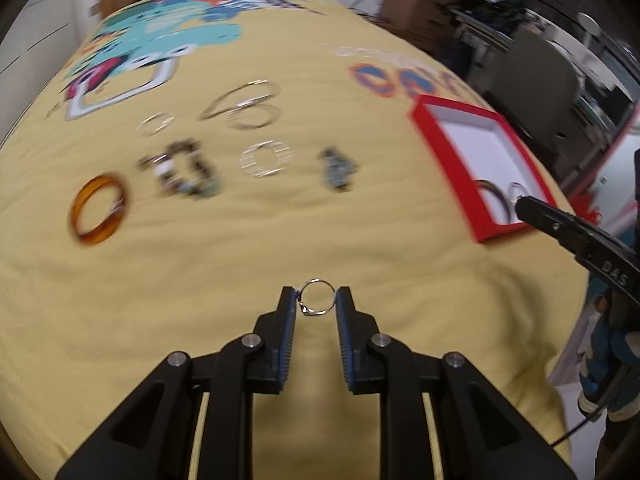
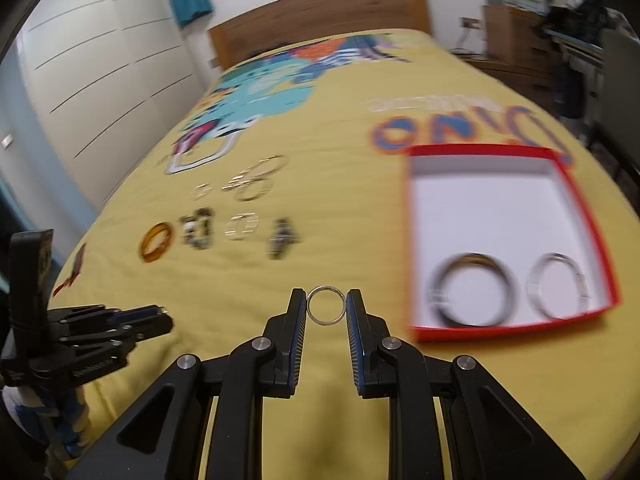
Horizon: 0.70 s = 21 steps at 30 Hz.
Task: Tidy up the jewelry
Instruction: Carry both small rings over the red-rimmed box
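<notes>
My left gripper (image 1: 316,298) is shut on a thin silver ring with a small setting (image 1: 316,297), held above the yellow bedspread (image 1: 280,240). My right gripper (image 2: 326,305) is shut on a plain silver ring (image 2: 326,305). A red box (image 2: 600,248) with a white floor lies to the right and holds a dark bangle (image 2: 470,294) and a silver bangle (image 2: 558,286). In the left wrist view the right gripper (image 1: 520,204) reaches over the box's (image 1: 452,160) near corner. Loose jewelry lies further back: an amber bangle (image 1: 98,210), a beaded bracelet (image 1: 182,172), a silver ring-shaped piece (image 1: 266,158).
Thin silver hoops (image 1: 248,106) and a small dark ornament (image 1: 338,168) lie on the bedspread too. A wooden headboard (image 2: 320,12) and white wardrobe doors (image 2: 92,64) stand beyond the bed. Cluttered shelves and boxes (image 1: 460,4) fill the right side of the room.
</notes>
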{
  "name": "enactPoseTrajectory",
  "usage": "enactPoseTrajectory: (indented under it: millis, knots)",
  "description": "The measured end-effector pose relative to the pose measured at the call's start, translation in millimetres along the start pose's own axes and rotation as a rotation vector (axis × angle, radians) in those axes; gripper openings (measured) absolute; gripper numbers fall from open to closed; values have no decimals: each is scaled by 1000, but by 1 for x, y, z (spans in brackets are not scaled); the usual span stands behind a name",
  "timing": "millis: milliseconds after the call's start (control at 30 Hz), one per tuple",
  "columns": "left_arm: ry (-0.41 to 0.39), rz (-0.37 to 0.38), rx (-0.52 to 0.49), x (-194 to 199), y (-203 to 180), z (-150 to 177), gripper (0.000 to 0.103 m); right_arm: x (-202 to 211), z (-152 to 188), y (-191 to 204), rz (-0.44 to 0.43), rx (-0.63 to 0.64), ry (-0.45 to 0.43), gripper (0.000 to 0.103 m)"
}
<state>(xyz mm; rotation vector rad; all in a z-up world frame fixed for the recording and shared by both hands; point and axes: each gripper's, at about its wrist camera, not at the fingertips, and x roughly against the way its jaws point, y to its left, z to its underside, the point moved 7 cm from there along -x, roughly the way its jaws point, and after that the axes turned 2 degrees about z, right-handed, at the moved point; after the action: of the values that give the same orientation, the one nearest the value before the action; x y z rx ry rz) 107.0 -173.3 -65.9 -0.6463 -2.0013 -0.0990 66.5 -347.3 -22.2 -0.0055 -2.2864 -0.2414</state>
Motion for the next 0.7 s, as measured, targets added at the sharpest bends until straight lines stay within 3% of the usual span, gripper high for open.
enactPoseTrajectory:
  millis: [300,500,700]
  knots:
    - [-12,101,-145,-32,-102,-59,19,13,-9,-114,146,-78,-10,20]
    - [9,134,-223,-65,-156,-88,19,-7,-13,-157,188,-94,31,20]
    - [64,144,-257,-99,-184,-86,19,-29,-8,-178,199,-84,89,20]
